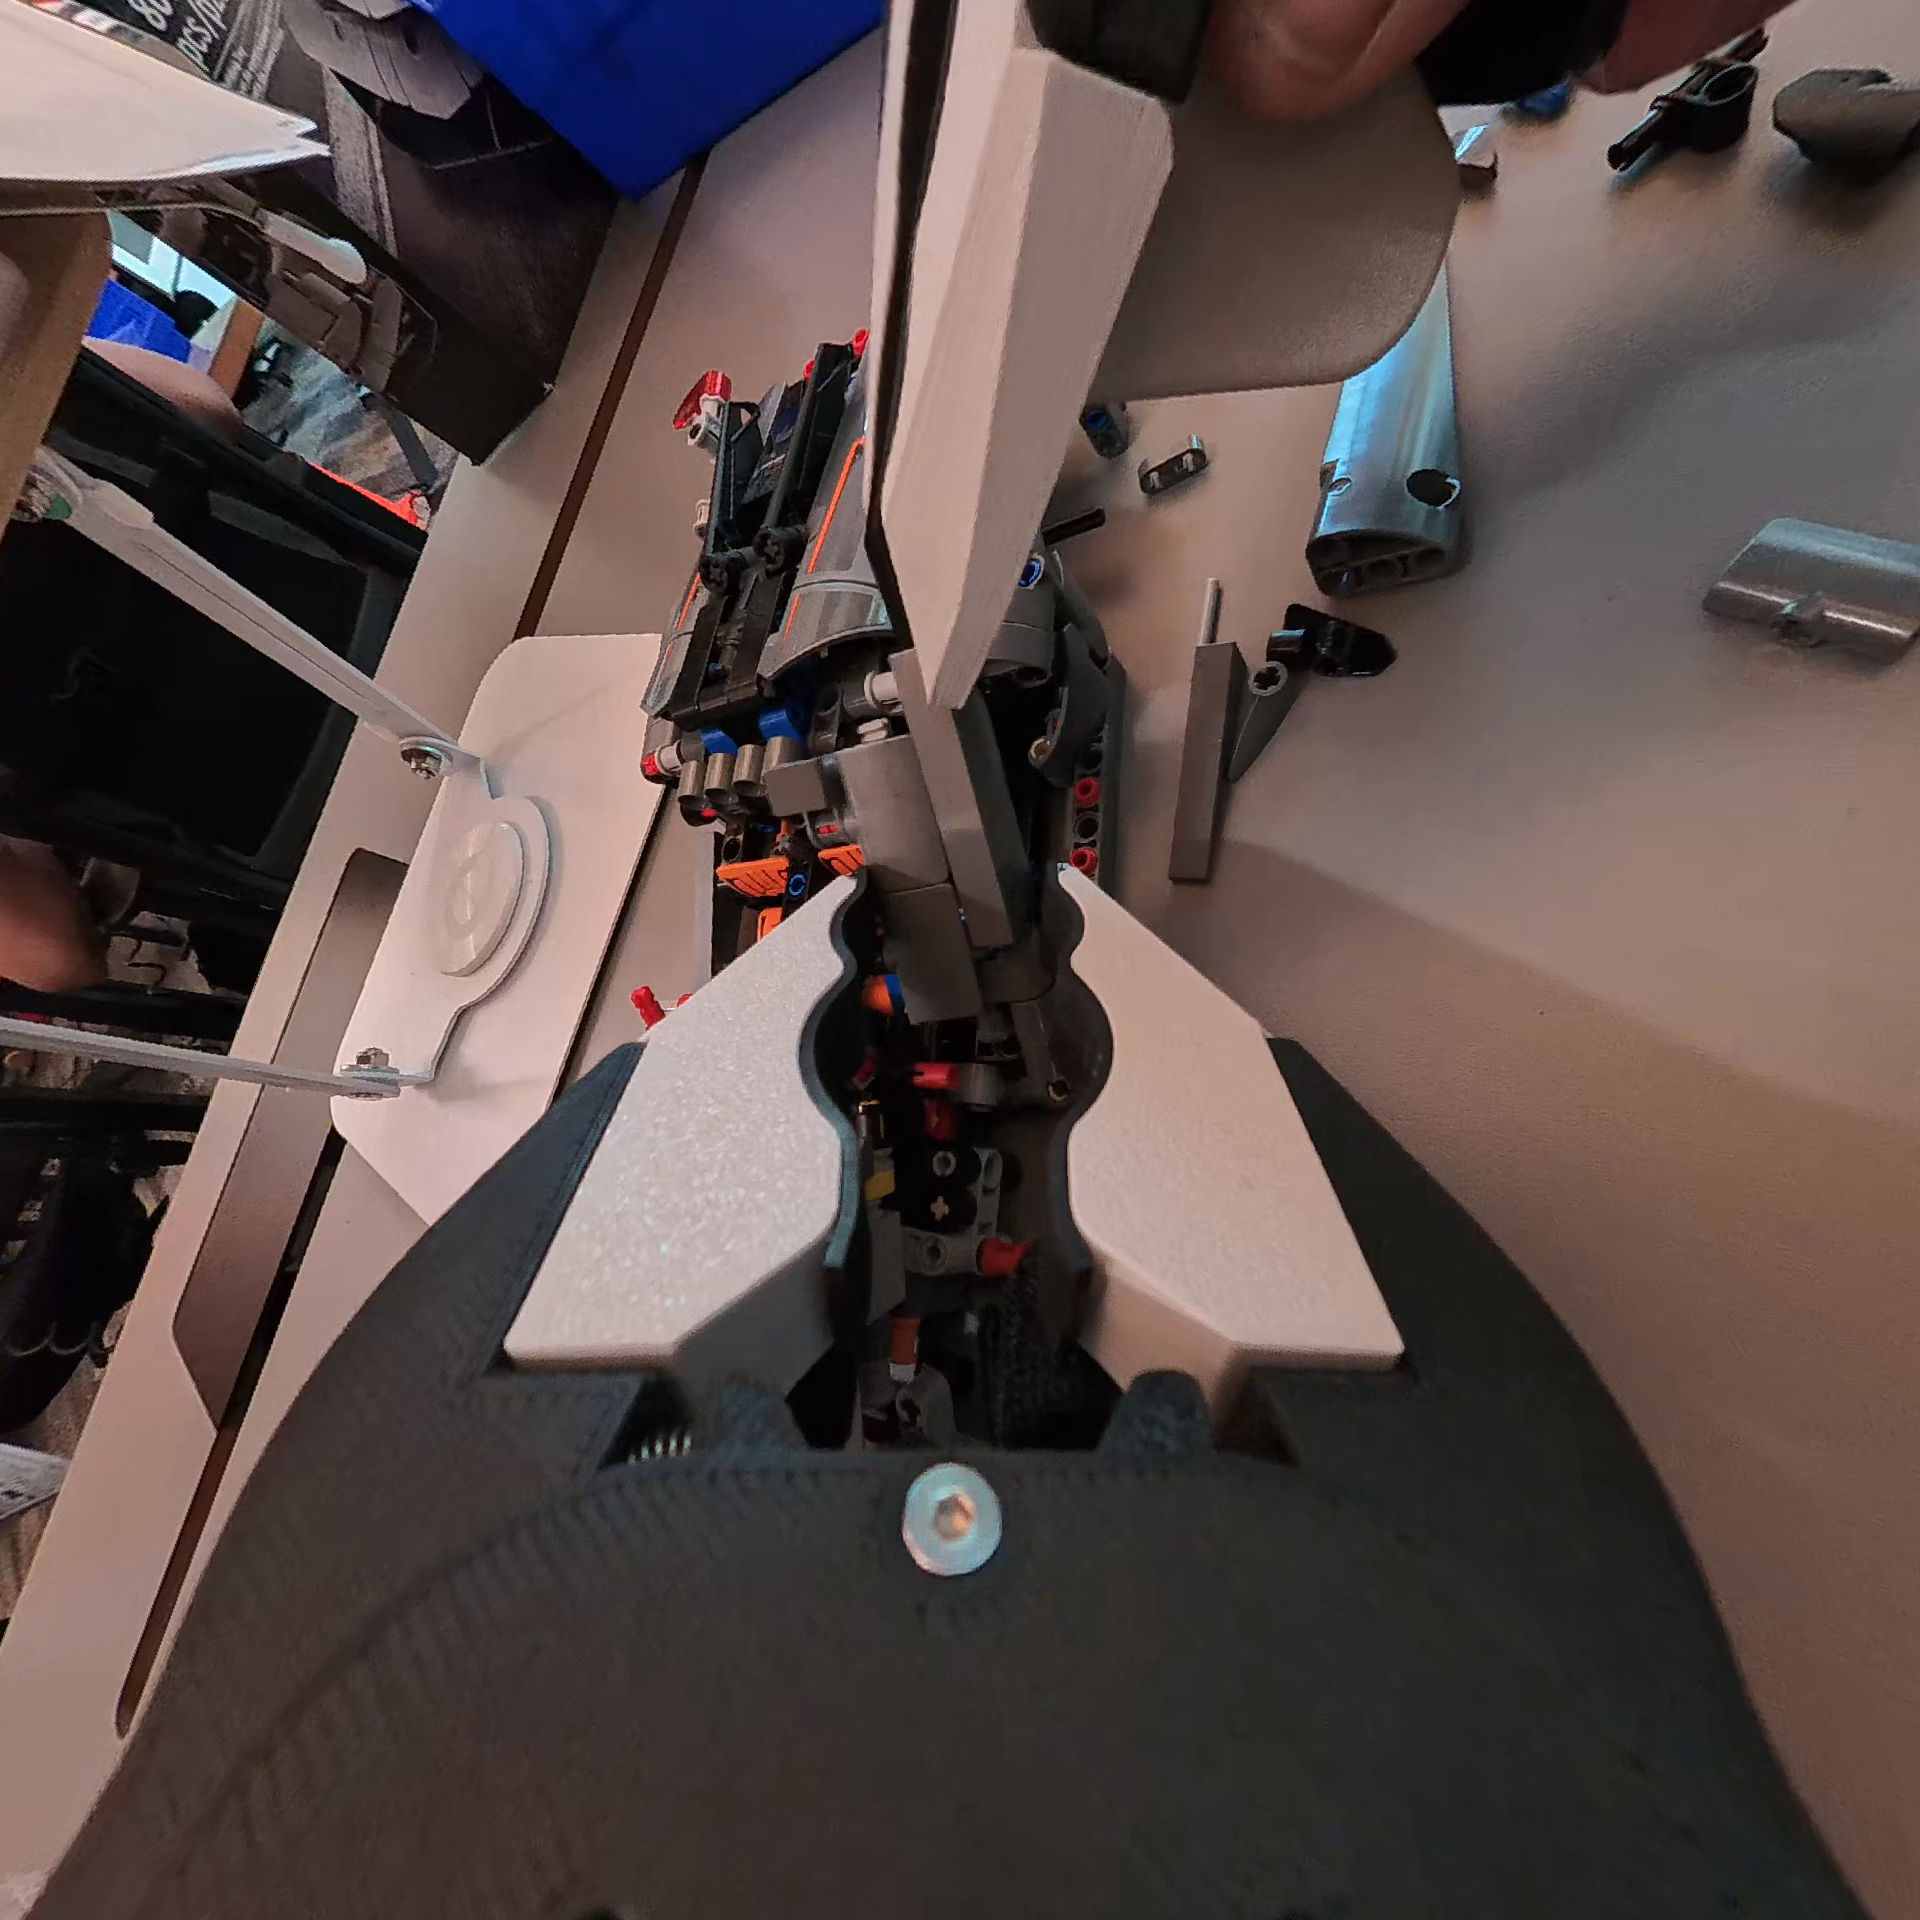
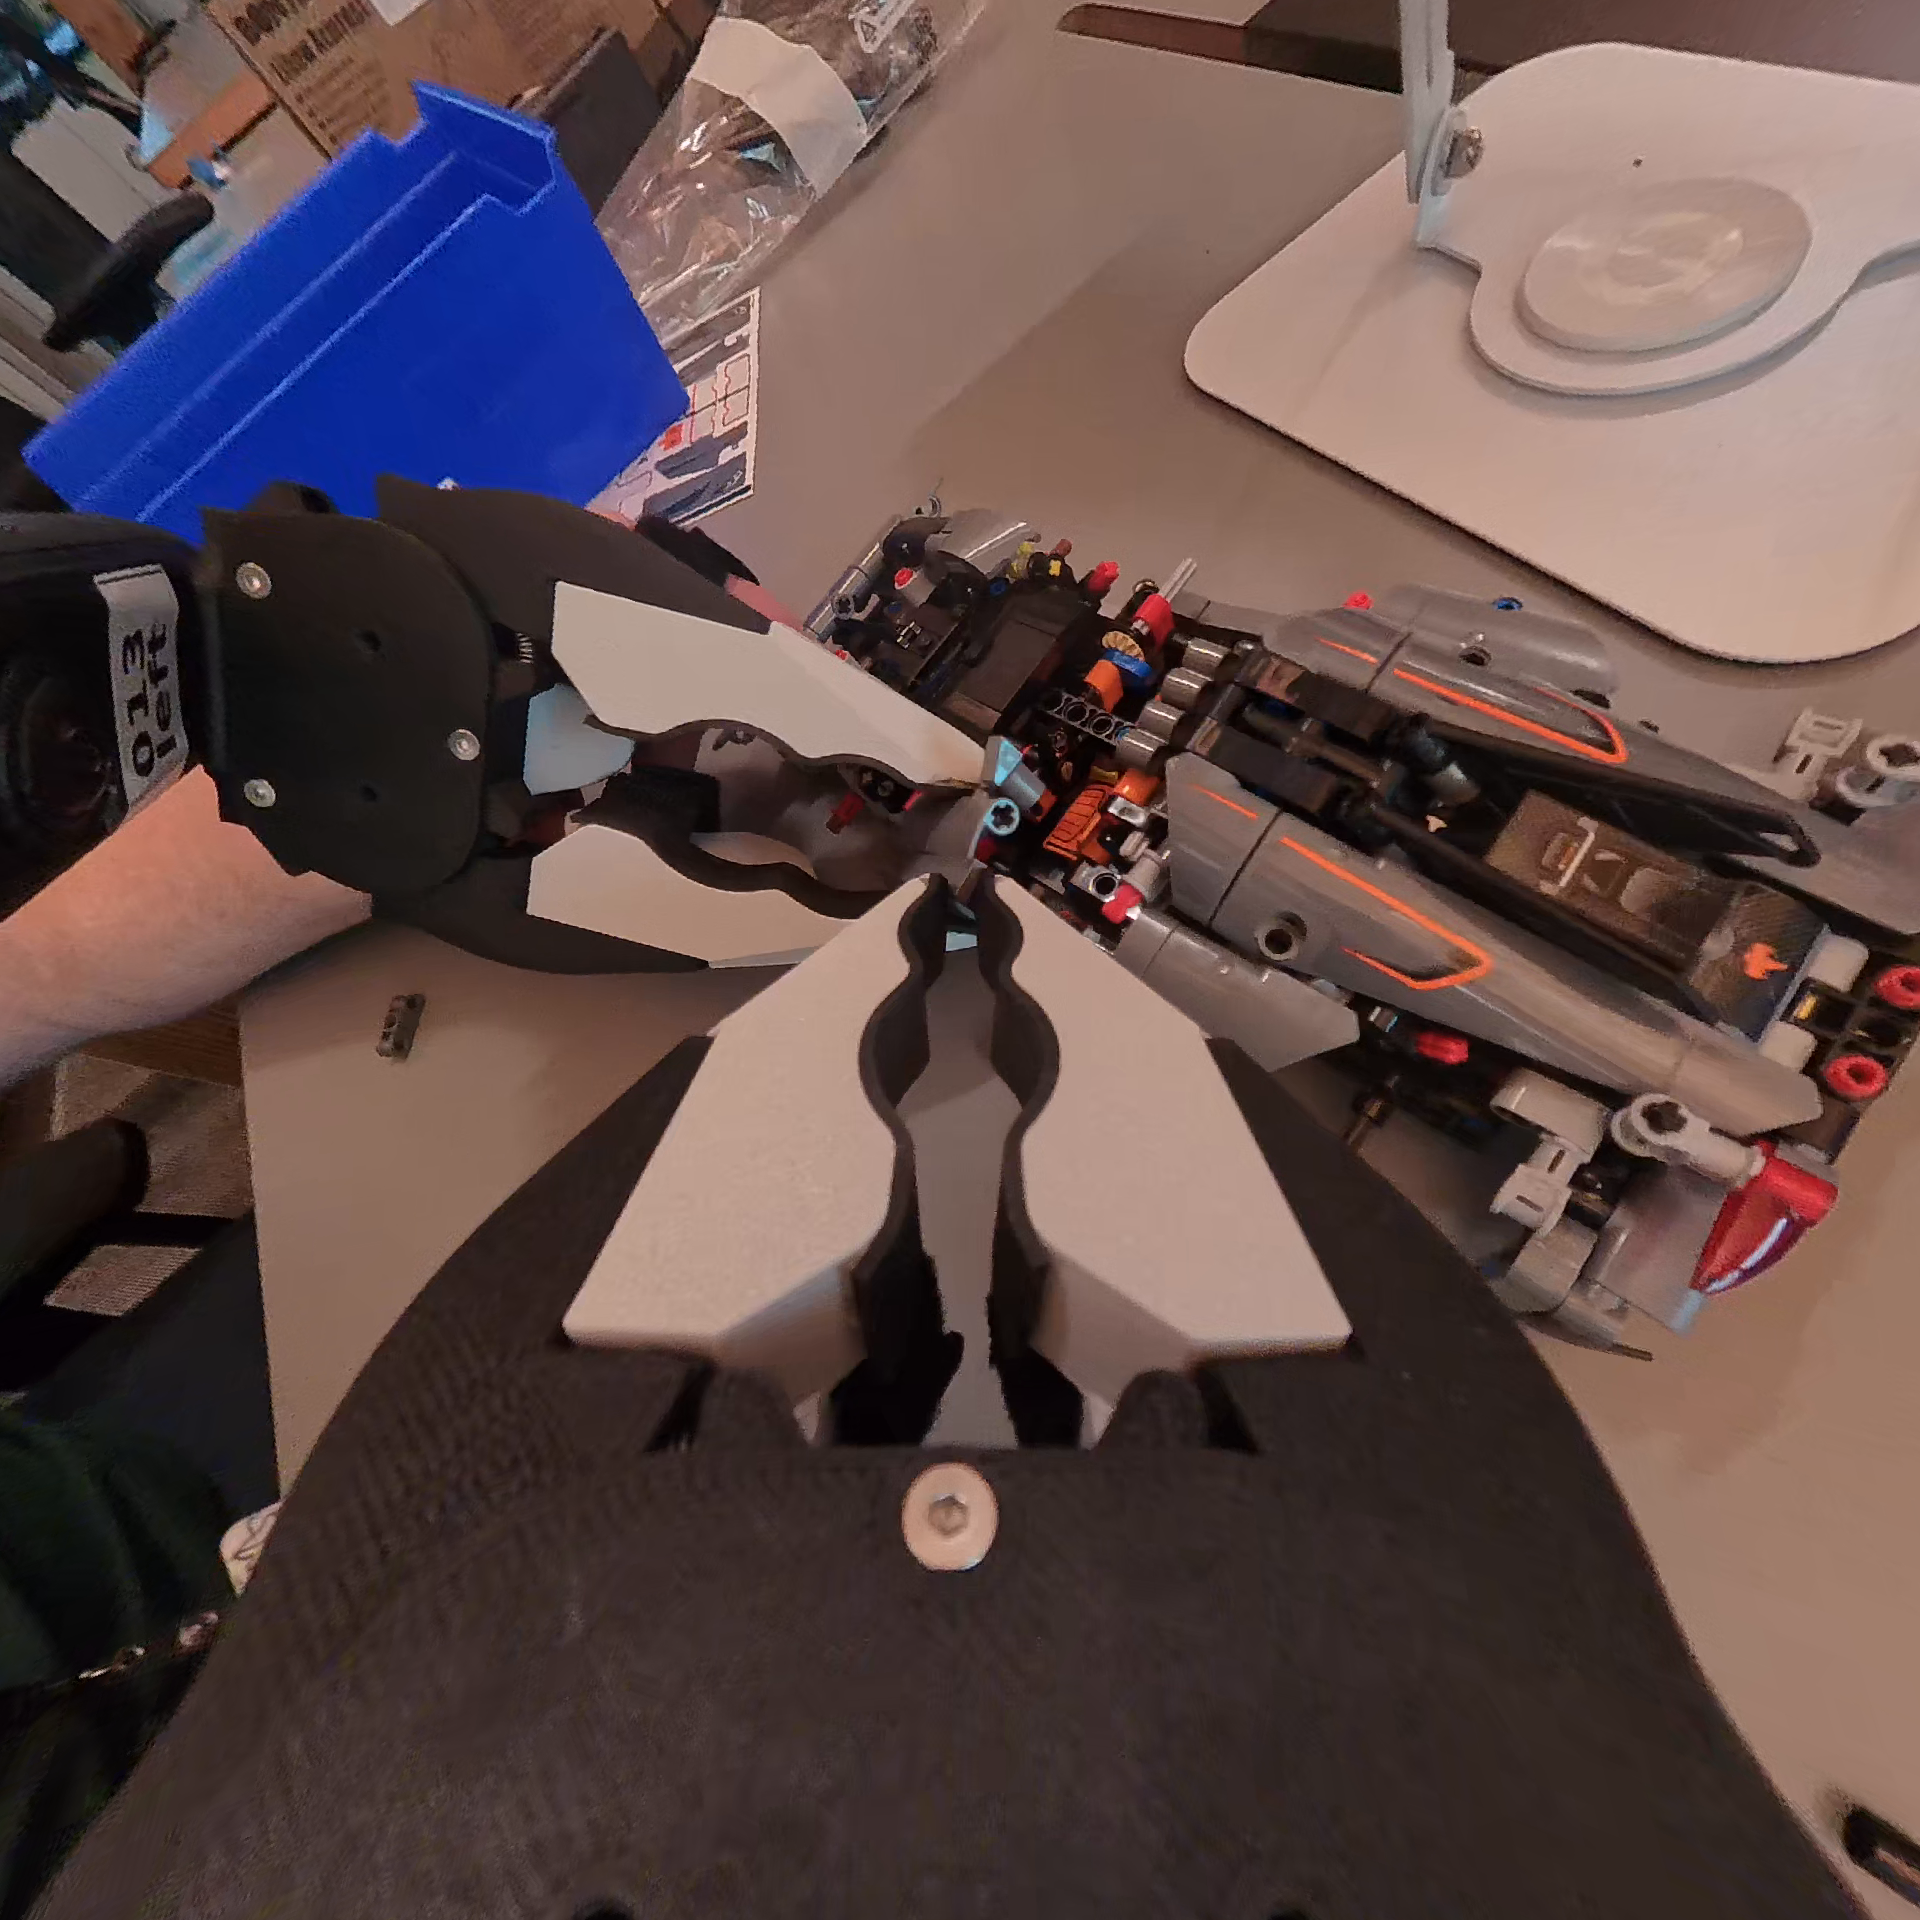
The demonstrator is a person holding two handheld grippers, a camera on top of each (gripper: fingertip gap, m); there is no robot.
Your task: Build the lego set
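- The half-built lego car, grey with orange trim lines, lay on its side toward the far middle of the desk, beside a white stand base at the far right corner.
- The left gripper had its fingers spread around the front end of the car, bracing the chassis; in its own view the exposed pins and gears sat between its fingers.
- The right gripper had its tips pinched nearly together on a small dark piece at the seam of a grey panel; what exactly it held was too small to tell.
- Risk, as I judge it: a push off-axis could pop the neighbouring grey panel loose or tip the car, since only the left gripper steadied it.
- The pinched piece could also slip and drop into the open chassis.
- Loose parts lay scattered toward the desk's right edge, near enough to be knocked.
- Writing showed on a tag on the left gripper's body, a cardboard box beyond a blue bin at the far left corner, and a sticker sheet beside the bin; I leave it unread.
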